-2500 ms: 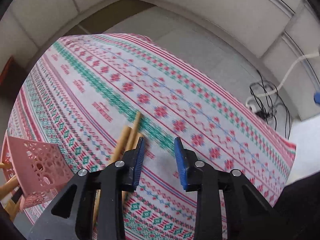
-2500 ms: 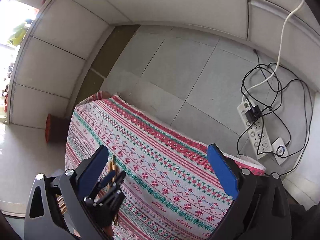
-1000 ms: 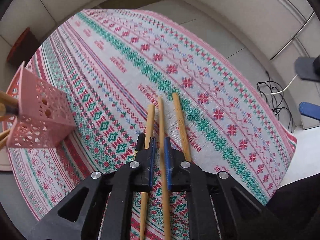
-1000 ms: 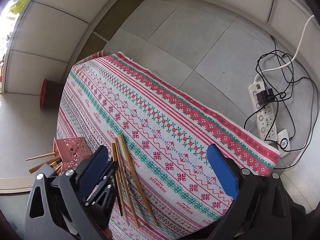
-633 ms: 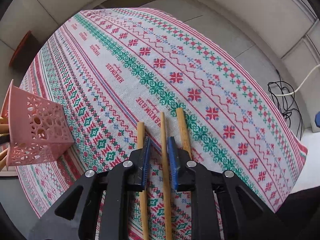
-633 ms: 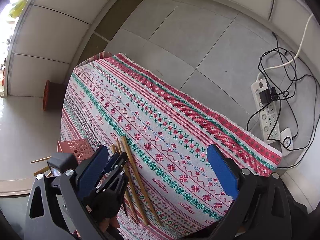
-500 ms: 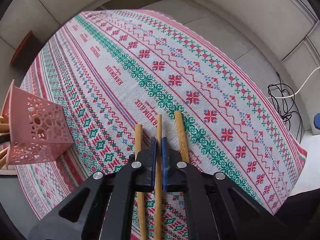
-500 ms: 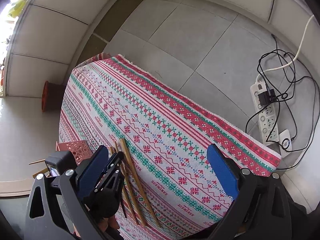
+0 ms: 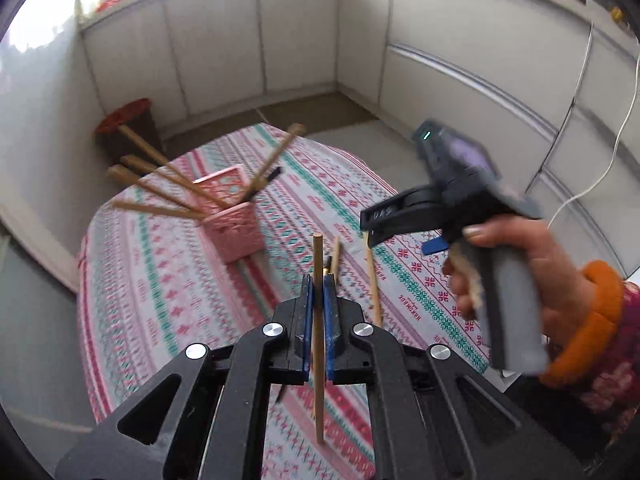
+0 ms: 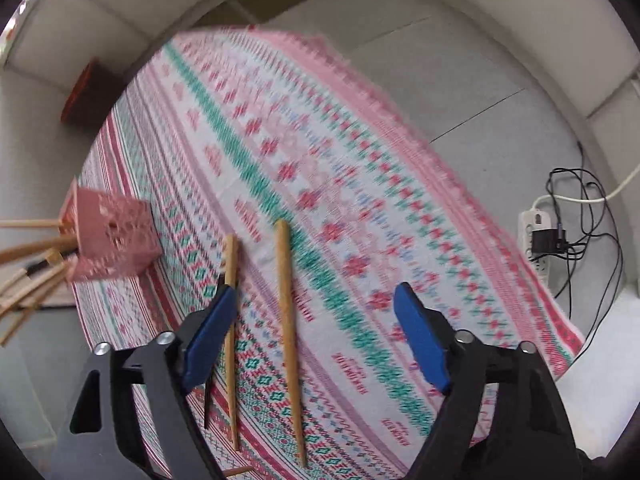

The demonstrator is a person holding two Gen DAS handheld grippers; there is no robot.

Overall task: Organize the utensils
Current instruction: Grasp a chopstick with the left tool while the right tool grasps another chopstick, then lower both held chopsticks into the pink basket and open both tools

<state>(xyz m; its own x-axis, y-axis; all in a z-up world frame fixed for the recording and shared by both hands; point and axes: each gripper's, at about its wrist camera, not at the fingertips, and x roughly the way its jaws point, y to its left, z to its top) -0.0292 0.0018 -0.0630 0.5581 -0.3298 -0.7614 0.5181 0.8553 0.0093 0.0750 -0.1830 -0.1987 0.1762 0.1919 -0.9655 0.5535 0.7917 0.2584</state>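
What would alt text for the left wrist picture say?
The left hand-held gripper is shut on a wooden chopstick, lifted above a patterned tablecloth. Beyond stands a pink basket holding more sticks; the right hand-held gripper hovers alongside.

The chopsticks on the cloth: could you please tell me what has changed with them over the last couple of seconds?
The left gripper closed on the middle chopstick and lifted it off the tablecloth, turning toward the pink basket. The right gripper, open throughout, dropped lower over the two chopsticks left lying. The basket and its sticks stayed put.
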